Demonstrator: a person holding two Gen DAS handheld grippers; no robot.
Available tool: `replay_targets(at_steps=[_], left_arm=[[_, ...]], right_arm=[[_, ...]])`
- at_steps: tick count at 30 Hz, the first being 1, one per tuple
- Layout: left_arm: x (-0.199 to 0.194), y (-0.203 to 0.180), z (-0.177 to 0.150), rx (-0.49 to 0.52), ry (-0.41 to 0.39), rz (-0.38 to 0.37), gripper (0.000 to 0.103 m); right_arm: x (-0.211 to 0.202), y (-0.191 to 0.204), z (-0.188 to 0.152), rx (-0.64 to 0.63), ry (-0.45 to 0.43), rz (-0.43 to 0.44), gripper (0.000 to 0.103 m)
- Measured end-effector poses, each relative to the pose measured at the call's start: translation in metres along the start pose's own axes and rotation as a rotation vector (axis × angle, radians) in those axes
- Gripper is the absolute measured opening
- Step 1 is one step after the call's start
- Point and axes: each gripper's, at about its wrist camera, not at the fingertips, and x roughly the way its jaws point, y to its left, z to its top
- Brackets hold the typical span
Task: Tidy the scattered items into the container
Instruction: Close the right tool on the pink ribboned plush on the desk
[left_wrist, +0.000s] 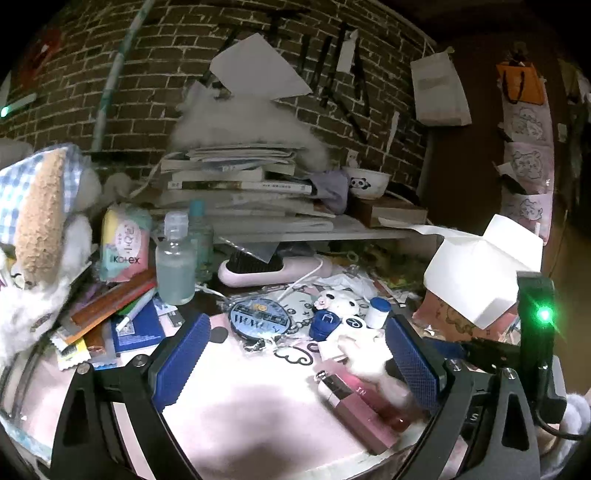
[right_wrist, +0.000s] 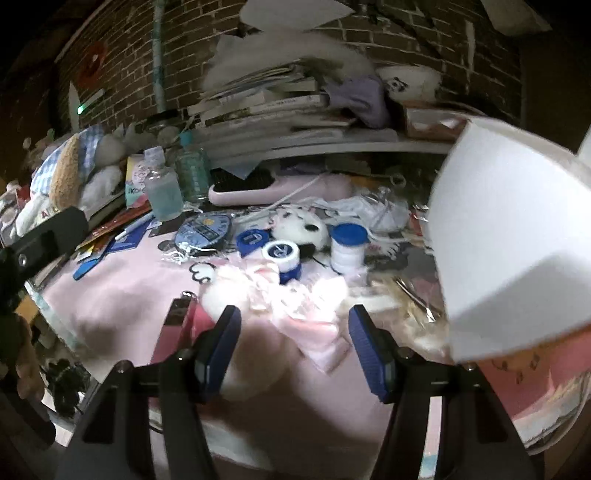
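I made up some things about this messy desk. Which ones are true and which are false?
1. Both grippers are open and hold nothing. True: the left gripper and right gripper both stand open over the pink cloth.
2. The panda bowl sits on the pink cloth. False: it sits up on the shelf beside the book stack.
3. The clear bottle stands upright. True.
4. The hairbrush is green. False: it is pink with dark bristles.
5. The wall behind is brick. True.
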Motion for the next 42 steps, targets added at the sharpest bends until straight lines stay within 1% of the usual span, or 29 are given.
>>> replay_targets(at_steps=[3,6,9,11,13,15,18,20,22,24,28,30,34,39,42], left_arm=[[0.000,0.004,-0.002,-0.003,-0.010,-0.020,0.095],[0.000,0.006,-0.003,-0.005,-0.012,-0.018,0.095],[0.001,0.011,-0.004,-0.014,-0.013,-0.015,0.095],[0.001,0.014,-0.005,-0.023,-0.012,-0.017,0.095],[0.001,0.016,-0.006,-0.027,-0.012,-0.021,0.095],[0.002,0.018,-0.007,-0.029,-0.008,-0.023,0.095],[0.004,0.019,-0.008,-0.035,-0.003,-0.024,0.095],[0.005,0.020,-0.008,-0.037,-0.002,-0.025,0.095],[0.005,0.020,-0.008,-0.038,-0.003,-0.024,0.095],[0.006,0.020,-0.008,-0.041,-0.004,-0.022,0.095],[0.006,0.021,-0.010,-0.047,-0.001,-0.013,0.095],[0.005,0.022,-0.009,-0.047,-0.002,-0.016,0.095],[0.003,0.021,-0.009,-0.046,-0.011,-0.017,0.095],[0.000,0.023,-0.008,-0.047,-0.014,-0.014,0.095],[0.000,0.025,-0.008,-0.053,-0.006,0.005,0.095]], right_arm=[[0.005,0.009,0.007,-0.024,-0.003,0.002,0.058],[0.011,0.018,0.011,-0.066,-0.003,-0.008,0.058],[0.022,0.023,0.015,-0.084,0.026,-0.003,0.058],[0.031,0.023,0.016,-0.089,0.063,-0.005,0.061],[0.035,0.021,0.015,-0.086,0.074,-0.013,0.071],[0.039,0.017,0.014,-0.071,0.091,-0.010,0.072],[0.043,0.011,0.012,-0.028,0.112,0.025,0.072],[0.043,0.010,0.011,-0.023,0.109,0.029,0.070],[0.041,0.012,0.009,-0.038,0.096,0.023,0.058],[0.039,0.015,0.006,-0.066,0.081,0.015,0.053],[0.037,0.014,0.005,-0.058,0.070,0.032,0.045],[0.035,0.012,0.004,-0.042,0.063,0.043,0.043],[0.031,0.013,0.005,-0.045,0.044,0.036,0.042],[0.016,0.019,0.010,-0.057,-0.017,0.028,0.042],[0.008,0.024,0.015,-0.071,-0.039,0.039,0.042]])
